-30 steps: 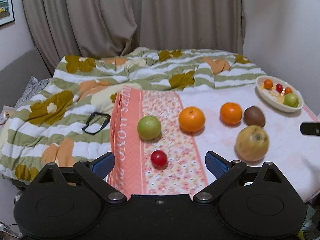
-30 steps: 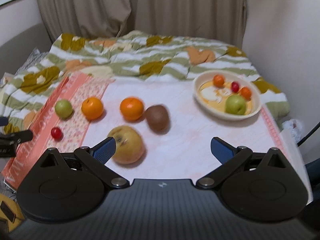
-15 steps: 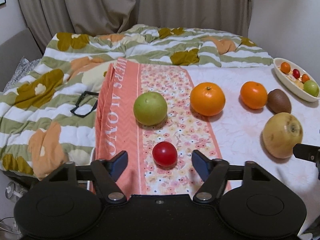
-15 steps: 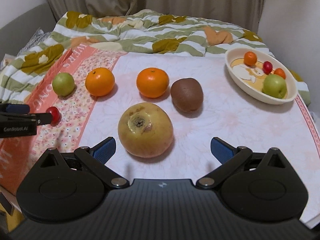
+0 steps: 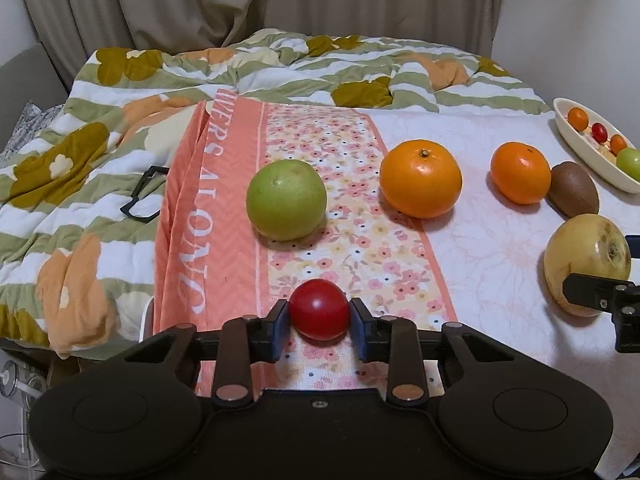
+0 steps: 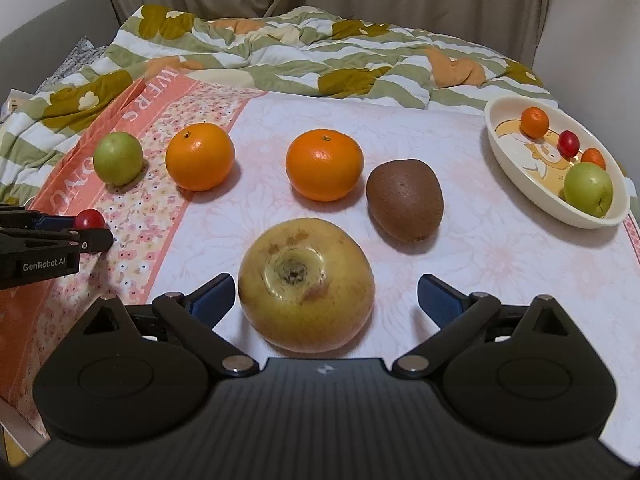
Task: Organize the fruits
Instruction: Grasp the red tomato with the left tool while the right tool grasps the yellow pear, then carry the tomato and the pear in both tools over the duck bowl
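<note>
My left gripper (image 5: 319, 322) is shut on a small red tomato (image 5: 319, 314) that rests on the floral cloth (image 5: 340, 168). It also shows in the right wrist view (image 6: 90, 219). My right gripper (image 6: 326, 298) is open around a large yellow pear (image 6: 306, 283), its pads apart from the fruit. Beyond lie a green apple (image 6: 118, 158), two oranges (image 6: 199, 156) (image 6: 324, 164) and a brown kiwi (image 6: 405, 199). A cream oval bowl (image 6: 520, 176) at the right holds several small fruits.
A striped flowered quilt (image 5: 80, 160) covers the bed behind and left of the table. Black glasses (image 5: 145, 196) lie on it. Curtains (image 5: 200, 8) hang at the back. The bowl stands near the table's right edge.
My left gripper moved forward and closed on the red tomato. My right gripper moved forward so the yellow pear sits between its open fingers.
</note>
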{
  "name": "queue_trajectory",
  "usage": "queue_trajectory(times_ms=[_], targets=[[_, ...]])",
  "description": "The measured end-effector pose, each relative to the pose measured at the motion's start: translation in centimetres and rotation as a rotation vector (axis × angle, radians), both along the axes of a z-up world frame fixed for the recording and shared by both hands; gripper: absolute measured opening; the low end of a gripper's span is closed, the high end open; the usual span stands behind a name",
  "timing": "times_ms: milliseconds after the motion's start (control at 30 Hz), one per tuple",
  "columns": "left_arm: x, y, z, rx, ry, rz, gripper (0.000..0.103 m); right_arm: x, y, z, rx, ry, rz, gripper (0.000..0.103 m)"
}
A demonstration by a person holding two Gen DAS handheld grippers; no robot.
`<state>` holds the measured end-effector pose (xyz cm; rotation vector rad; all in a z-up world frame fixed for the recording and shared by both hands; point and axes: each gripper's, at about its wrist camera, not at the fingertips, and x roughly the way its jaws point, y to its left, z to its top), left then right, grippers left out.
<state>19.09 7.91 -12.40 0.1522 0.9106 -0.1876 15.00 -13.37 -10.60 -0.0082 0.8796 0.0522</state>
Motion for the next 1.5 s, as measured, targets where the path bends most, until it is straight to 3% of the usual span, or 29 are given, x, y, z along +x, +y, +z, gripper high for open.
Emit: queue_trajectory(times_ms=[367,400,433,767,1100,1300,1500], targets=[[-1.0,0.4,0.1,-0.01,0.013,-0.001,0.035,0.6,0.4,-0.7,0.005,0.015,0.013,0.103],[-1.1,0.4,0.1,-0.013,0.014,0.0,0.035,0.6,0.5,-0.7,0.007,0.014,0.015,0.101],[-1.3,0.4,0.1,-0.016,0.015,0.001,0.035,0.7,0.5,-0.8,0.008,0.017,0.02,0.091],[-3.2,-0.3,2.2,-0.037,-0.025,-0.011,0.035,-0.3,0.9,0.1,0.023,0.013,0.057,0.09],[-6.1,-1.3,6.8,-0.046,-0.121,0.009,0.035,-2.9,-0.5,4.8,0.051,-0.044,0.018,0.09],[-7.0,-3.2,10.1,-0.109,-0.148,-0.018,0.035,-4.4,-3.4,8.9,0.059,-0.082,-0.012,0.09],[-7.5,-7.0,12.4,-0.114,-0.195,-0.043,0.035,-4.2,-8.0,11.9,0.027,-0.134,-0.014,0.09]])
